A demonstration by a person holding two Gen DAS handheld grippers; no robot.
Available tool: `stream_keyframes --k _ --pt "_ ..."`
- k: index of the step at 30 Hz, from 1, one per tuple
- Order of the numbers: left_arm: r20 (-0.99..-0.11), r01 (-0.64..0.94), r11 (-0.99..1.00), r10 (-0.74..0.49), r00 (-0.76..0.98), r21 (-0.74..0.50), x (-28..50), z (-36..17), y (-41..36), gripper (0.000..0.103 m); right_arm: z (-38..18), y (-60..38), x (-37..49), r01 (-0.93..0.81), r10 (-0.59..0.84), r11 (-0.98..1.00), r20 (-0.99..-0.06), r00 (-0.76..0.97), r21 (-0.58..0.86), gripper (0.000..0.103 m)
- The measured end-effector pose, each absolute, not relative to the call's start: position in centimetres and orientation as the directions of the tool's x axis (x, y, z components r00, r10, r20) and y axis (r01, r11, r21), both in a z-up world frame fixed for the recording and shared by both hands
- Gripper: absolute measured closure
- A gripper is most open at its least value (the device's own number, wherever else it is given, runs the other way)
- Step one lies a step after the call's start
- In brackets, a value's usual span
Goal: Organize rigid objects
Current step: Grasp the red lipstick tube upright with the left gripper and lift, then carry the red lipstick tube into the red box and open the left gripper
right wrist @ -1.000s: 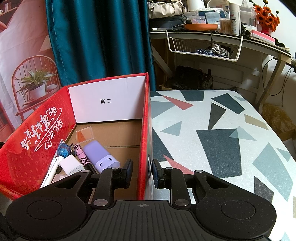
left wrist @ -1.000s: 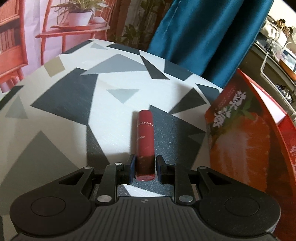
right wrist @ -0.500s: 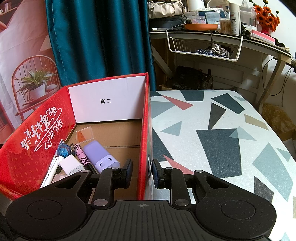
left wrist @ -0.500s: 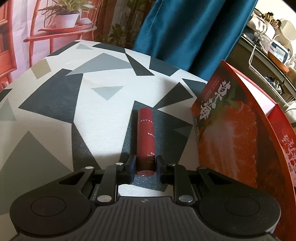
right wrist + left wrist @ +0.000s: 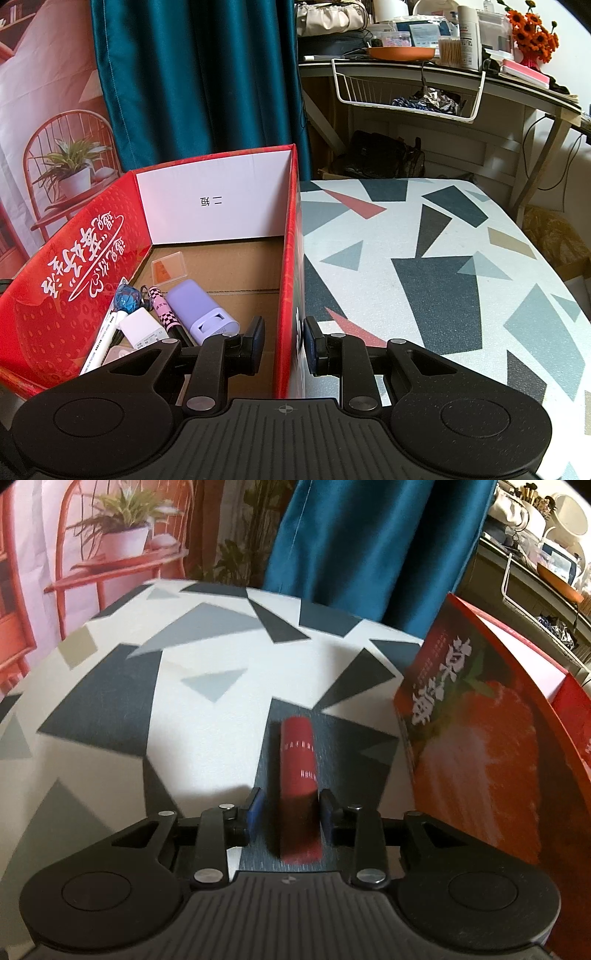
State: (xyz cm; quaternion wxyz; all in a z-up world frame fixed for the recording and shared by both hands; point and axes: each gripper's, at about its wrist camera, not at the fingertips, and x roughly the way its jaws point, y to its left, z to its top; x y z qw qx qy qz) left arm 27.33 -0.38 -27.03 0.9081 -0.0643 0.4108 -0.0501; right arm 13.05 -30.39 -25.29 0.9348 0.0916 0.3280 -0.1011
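A dark red tube (image 5: 297, 760) lies lengthwise between the fingers of my left gripper (image 5: 291, 808), over the patterned table (image 5: 110, 709). It is blurred, and a gap shows between it and the left pad, so the jaws stand open. The red strawberry box (image 5: 480, 746) stands just to the right. My right gripper (image 5: 284, 341) straddles the right wall of that box (image 5: 290, 240), with one finger inside and one outside, and is open. Inside lie a purple case (image 5: 195, 308), a white block (image 5: 142, 328), a pink checkered pen (image 5: 164, 314) and a blue gem charm (image 5: 125, 297).
A teal curtain (image 5: 192, 81) hangs behind the table. A cluttered desk with a white wire basket (image 5: 406, 99) stands at the back right. A clear card case (image 5: 168, 267) lies deep in the box. The table's right edge (image 5: 554, 266) curves away.
My left gripper closed on the red tube half a second ago and has now spread wider. The tube has slid nearer the camera and blurred. The right gripper has not moved.
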Motion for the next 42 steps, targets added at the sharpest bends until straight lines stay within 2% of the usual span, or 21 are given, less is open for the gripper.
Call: stream_keyframes --k 10,14,20,24,36,42 --pt "-0.711 0.073 0.995 -0.095 0.696 -0.062 27.8 -27.4 -1.6 0.07 -25.3 -30.4 13.1 0.25 -0.129 0.963 -0.632 0.764 0.105 0.081" --pt "-0.705 0.082 0.995 -0.097 0.703 -0.055 27.7 -27.5 -1.6 0.07 -25.3 -30.4 13.1 0.25 -0.129 0.963 -0.633 0.764 0.105 0.081" --pt "-0.704 0.076 0.995 -0.103 0.702 -0.07 28.3 -27.5 -1.2 0.079 -25.3 -30.4 13.1 0.249 -0.129 0.963 -0.632 0.764 0.105 0.081" --pt "-0.694 0.094 0.993 -0.113 0.711 -0.065 28.1 -27.6 -1.2 0.079 -25.3 -30.4 13.1 0.249 -0.129 0.963 -0.632 0.764 0.104 0.081" --pt "-0.682 0.162 0.974 -0.225 0.696 -0.156 27.7 -25.4 -0.3 0.079 -25.3 -30.4 13.1 0.251 -0.13 0.962 -0.632 0.764 0.105 0.081" --pt "-0.612 0.281 0.94 -0.338 0.715 -0.191 27.5 -21.0 -1.2 0.079 -25.2 -30.4 13.1 0.252 -0.131 0.962 -0.633 0.763 0.104 0.081"
